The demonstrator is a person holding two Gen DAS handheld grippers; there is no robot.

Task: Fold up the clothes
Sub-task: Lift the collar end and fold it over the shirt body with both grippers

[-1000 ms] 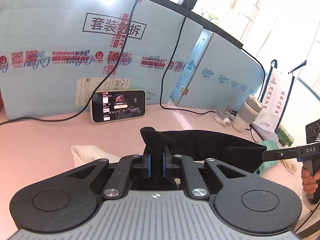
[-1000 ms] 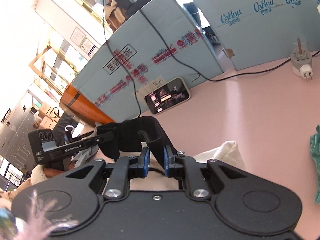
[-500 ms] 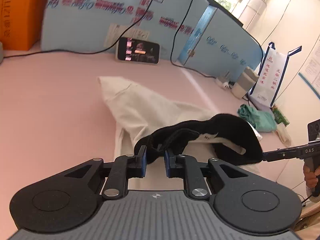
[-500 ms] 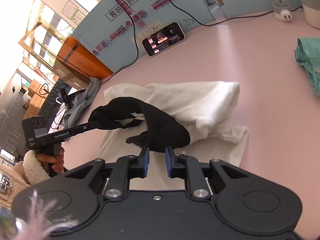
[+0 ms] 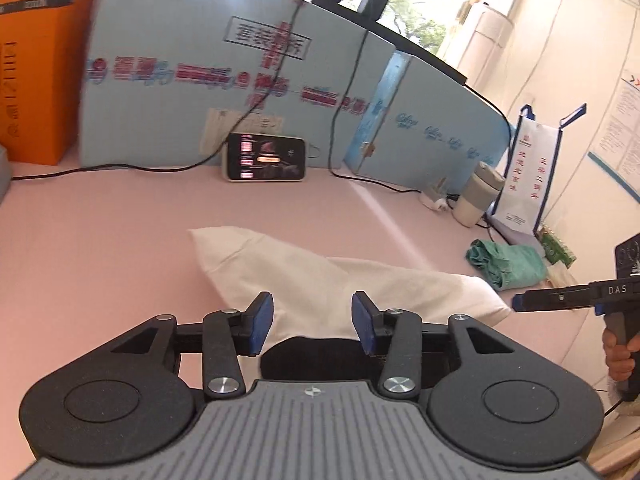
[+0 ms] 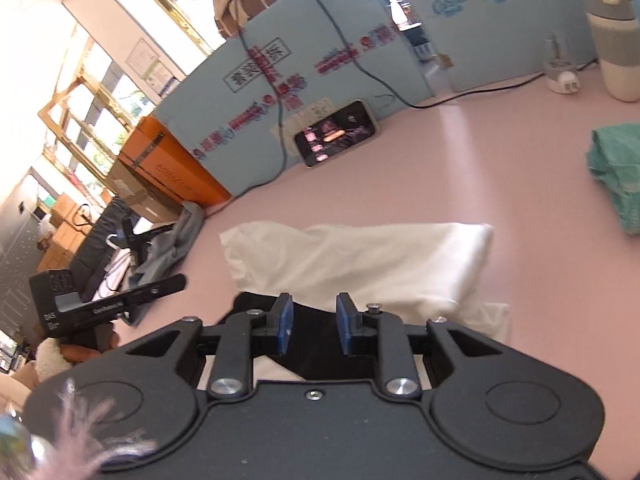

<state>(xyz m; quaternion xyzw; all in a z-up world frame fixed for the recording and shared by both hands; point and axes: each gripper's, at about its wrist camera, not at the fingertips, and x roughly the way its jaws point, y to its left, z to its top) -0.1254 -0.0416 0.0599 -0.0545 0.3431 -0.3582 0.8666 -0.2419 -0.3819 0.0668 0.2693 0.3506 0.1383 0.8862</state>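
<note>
Black fabric, a small dark garment (image 5: 320, 354), lies just under the left gripper (image 5: 313, 326), on the near edge of a white garment (image 5: 304, 276) spread across the pink counter (image 5: 100, 240). The left gripper's jaws are opening and stand apart with nothing pressed between the blue pads; the black cloth sits below and behind them, let go. In the right wrist view the right gripper (image 6: 313, 324) is likewise opening, its jaws released, with the black garment (image 6: 312, 320) showing in the gap but not pinched.

The step looks like setting the black piece down flat. To do it well, both grippers should clear the cloth before pulling away, so no edge is dragged or lifted, and the piece should then be checked for bunching before the next fold.

Further right, a folded green cloth (image 5: 506, 266) rests well apart from the white one. As for containers: a lidded tumbler (image 5: 478, 194) stands shut near the back, its contents hidden, and a white tote bag (image 5: 528, 172) stands beside it; I cannot tell what it holds.
</note>
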